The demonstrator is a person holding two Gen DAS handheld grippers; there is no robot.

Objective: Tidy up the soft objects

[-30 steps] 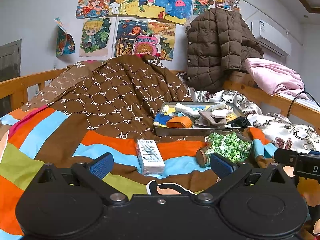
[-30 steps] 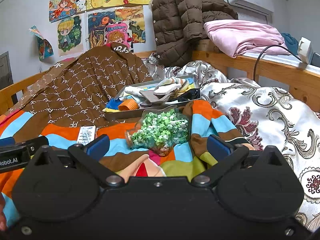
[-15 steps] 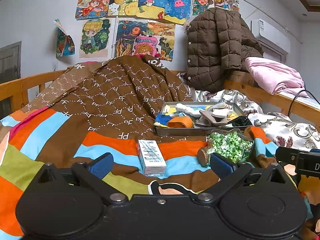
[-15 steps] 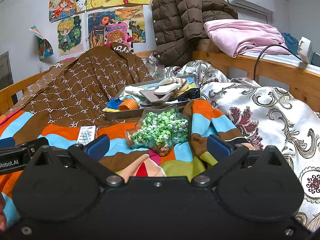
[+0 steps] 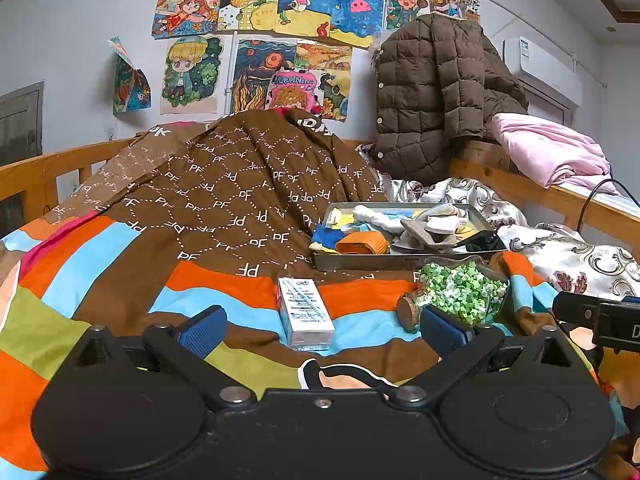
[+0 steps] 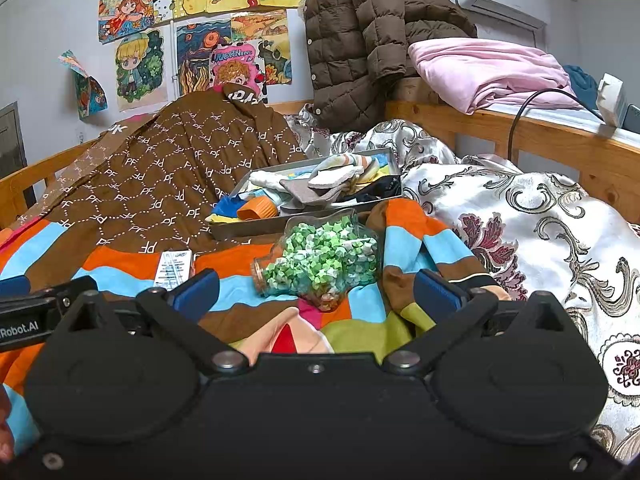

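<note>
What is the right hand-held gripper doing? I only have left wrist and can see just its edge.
Observer: The right hand-held gripper is open and empty. The jar of green paper stars lies on its side just ahead of it.
Operator: Anything past the pink blanket on the right?
Observer: A white plug block sits on the upper ledge beyond the pink blanket.
Operator: How far does the floral quilt run?
Observer: The floral quilt spreads down the bed's whole right side, to the bottom of the right wrist view.
</note>
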